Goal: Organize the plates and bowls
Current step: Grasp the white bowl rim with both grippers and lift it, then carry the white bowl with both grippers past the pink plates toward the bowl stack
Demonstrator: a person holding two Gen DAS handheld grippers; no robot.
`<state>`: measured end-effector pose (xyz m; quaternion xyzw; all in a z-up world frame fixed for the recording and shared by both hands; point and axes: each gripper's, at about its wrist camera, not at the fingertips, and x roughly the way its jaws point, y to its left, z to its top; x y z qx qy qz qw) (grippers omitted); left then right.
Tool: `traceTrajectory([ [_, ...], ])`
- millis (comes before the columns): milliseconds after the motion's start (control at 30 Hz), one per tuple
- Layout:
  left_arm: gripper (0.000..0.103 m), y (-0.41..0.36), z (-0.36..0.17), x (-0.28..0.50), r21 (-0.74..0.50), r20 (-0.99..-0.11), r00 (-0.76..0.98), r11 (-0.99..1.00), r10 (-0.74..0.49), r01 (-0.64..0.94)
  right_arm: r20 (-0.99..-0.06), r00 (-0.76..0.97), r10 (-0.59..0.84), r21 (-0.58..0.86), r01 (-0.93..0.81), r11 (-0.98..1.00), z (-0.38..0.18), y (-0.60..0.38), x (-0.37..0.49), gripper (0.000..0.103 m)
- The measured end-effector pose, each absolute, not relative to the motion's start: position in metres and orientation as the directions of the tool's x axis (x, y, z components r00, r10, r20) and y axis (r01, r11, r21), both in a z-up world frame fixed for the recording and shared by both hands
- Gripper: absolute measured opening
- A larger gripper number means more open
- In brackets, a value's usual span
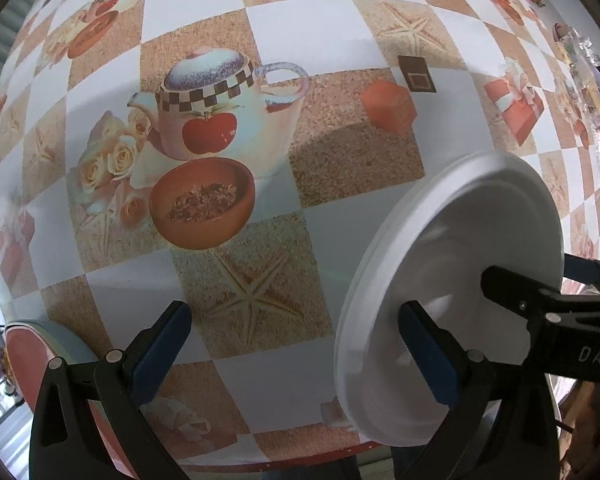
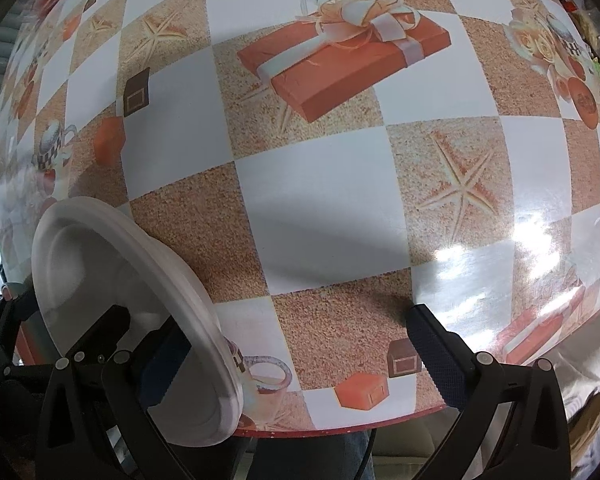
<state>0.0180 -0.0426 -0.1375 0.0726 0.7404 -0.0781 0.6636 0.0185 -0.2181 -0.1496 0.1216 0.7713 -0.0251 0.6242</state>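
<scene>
Two hand-held grippers point down at a worktop (image 1: 204, 32) covered with a glossy checked cloth of white and sandy squares, printed with teapots, starfish, gift boxes and bowls.

The left gripper (image 1: 296, 354) has its jaws spread as wide as they go, with nothing between them but the printed starfish on the cloth. A white plate (image 1: 440, 292) stands tilted on edge on the right-hand side of these jaws, and the right-hand blue pad overlaps the plate's face. Whether the pad touches the plate cannot be told. Beyond the plate, a black finger of the other gripper reaches in over the plate's far rim. Outside the left-hand jaw sits part of a round dish (image 1: 40, 344) with a reddish face and a pale blue rim, close to the worktop's near edge.

The right gripper (image 2: 296, 358) also stands open, its jaws wide apart over bare cloth. The same white plate (image 2: 116, 272) leans across its left-hand jaw, covering the pad from behind. Contact there is unclear.
</scene>
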Motion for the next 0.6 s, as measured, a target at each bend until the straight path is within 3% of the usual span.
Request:
traceTrajectory([
  [133, 0.094, -0.052, -0.136, 0.023, -0.008, -0.994, -0.110, 0.966, 0.021, 0.258, -0.967, -0.197, 0.159, 0.117, 0.210, 0.971, -0.144, -0.213, 0.015, 0.095],
  [300, 0.072, -0.064, -0.129, 0.022, -0.032, -0.993, -0.120, 0.956, 0.003, 0.293, -0.967, -0.174, 0.184, 0.147, 0.206, 0.967, -0.135, -0.205, 0.013, 0.072],
  [367, 0.056, -0.067, -0.128, 0.023, -0.069, -0.990, -0.136, 0.956, -0.031, 0.286, -0.962, -0.165, 0.217, 0.182, 0.203, 0.962, -0.131, -0.202, 0.013, 0.051],
  [400, 0.053, -0.068, -0.127, 0.024, -0.082, -0.990, -0.133, 0.954, -0.044, 0.290, -0.953, -0.158, 0.260, 0.227, 0.201, 0.953, -0.129, -0.199, 0.012, 0.032],
  [433, 0.044, -0.070, -0.126, 0.024, -0.093, -0.990, -0.132, 0.952, -0.056, 0.293, -0.948, -0.159, 0.277, 0.243, 0.200, 0.949, -0.128, -0.197, 0.012, 0.024],
  [467, 0.038, -0.072, -0.126, 0.025, -0.113, -0.988, -0.138, 0.949, -0.074, 0.294, -0.950, -0.165, 0.265, 0.232, 0.195, 0.953, -0.127, -0.194, 0.012, 0.023],
  [600, 0.038, -0.073, -0.126, 0.026, -0.114, -0.988, -0.132, 0.949, -0.078, 0.295, -0.945, -0.180, 0.274, 0.234, 0.218, 0.948, -0.128, -0.194, 0.010, 0.023],
])
